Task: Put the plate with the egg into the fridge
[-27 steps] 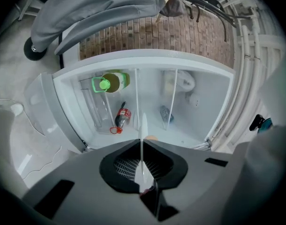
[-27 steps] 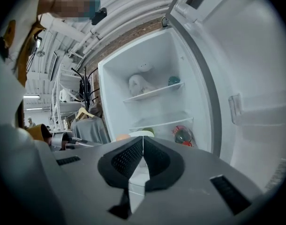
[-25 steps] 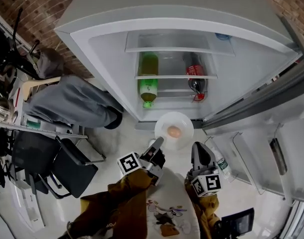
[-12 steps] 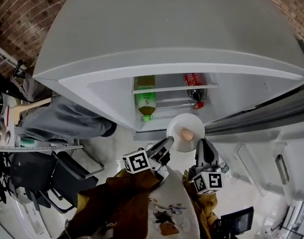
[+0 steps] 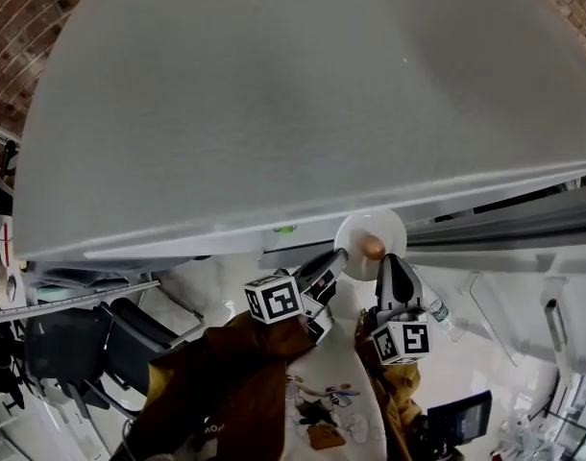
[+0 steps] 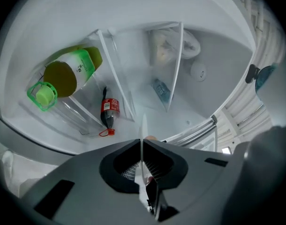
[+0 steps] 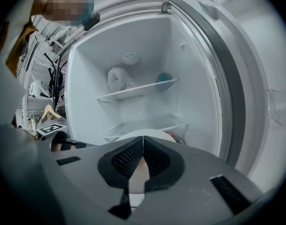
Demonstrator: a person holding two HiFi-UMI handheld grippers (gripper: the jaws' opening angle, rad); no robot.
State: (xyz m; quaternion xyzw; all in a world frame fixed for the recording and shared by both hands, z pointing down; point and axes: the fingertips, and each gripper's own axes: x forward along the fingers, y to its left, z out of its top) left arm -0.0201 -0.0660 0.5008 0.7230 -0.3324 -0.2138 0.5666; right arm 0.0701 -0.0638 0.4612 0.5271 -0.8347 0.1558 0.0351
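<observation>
While each pair of jaws is pressed onto its rim, the plate [image 5: 368,227] hangs at the open mouth of the fridge [image 5: 274,104], directly ahead of both tools and under the front edge of the fridge's top. The left hand-held gripper [image 5: 337,255] pinches the plate's left rim and the right hand-held gripper [image 5: 392,261] pinches its near-right rim, so neither is clearly the nearer one. The plate is round, white, thin and smooth with no long axis, and shows in the left gripper view only as a pale line between the closed jaws. The egg [image 5: 373,249] is tan, rounded and loose, lying on the half of the plate nearer the person; it looks free to roll if the plate tips. From the left gripper view, a green-capped bottle [image 6: 68,76] and a small red-labelled bottle [image 6: 109,112] lie in the compartment ahead. The right gripper view shows a clear shelf [image 7: 138,90] deeper inside, carrying a crumpled white bag [image 7: 119,78]. The coming move, I judge, is straight forward into the cavity, both hands travelling level together.
</observation>
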